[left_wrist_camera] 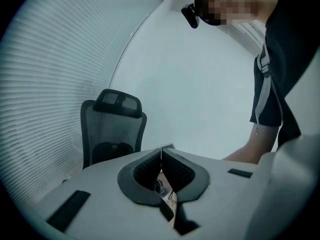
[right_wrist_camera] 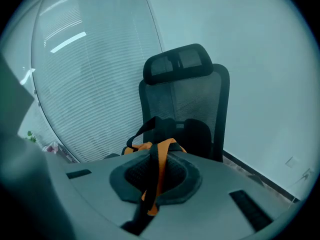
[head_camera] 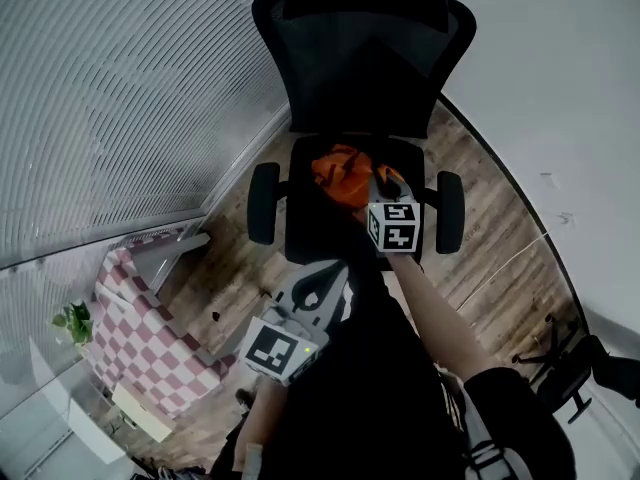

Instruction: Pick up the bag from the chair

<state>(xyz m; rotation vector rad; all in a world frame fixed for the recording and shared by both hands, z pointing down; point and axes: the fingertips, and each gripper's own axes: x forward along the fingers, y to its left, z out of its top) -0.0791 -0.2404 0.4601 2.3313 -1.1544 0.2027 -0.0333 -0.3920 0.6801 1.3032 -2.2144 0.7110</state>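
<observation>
Looking across the room: slatted blinds [head_camera: 120, 98] are filling the left side of the head view, and a plain white wall [head_camera: 560, 88] is filling the right. A wood floor [head_camera: 490, 238] is running between them.

A black mesh office chair [head_camera: 360, 68] is standing at top centre, headrest at the top edge and armrests out to both sides of the seat. The person [head_camera: 370, 398] in dark clothing is standing right in front of it, lower centre of the frame, with the right forearm [head_camera: 440, 318] reaching up the frame toward the seat.

A pink and white checkered piece [head_camera: 140, 338] is lying on the floor at lower left.

The orange bag [head_camera: 340, 176] is showing over the chair seat, centre of the frame. I can't tell whether it is touching the seat.

The right gripper [head_camera: 385, 183] is sitting at the bag's right edge, marker cube just below it. In the right gripper view its jaws are clamping narrow on the bag's orange and black strap [right_wrist_camera: 161, 169], with the bag body just beyond the jaws, in front of the backrest.

The left gripper [head_camera: 318, 288] is hanging lower, below the seat's front edge, apart from the bag. In the left gripper view its jaws are standing together, pad against pad.

A small green plant [head_camera: 72, 320] is sitting at the far left edge.
</observation>
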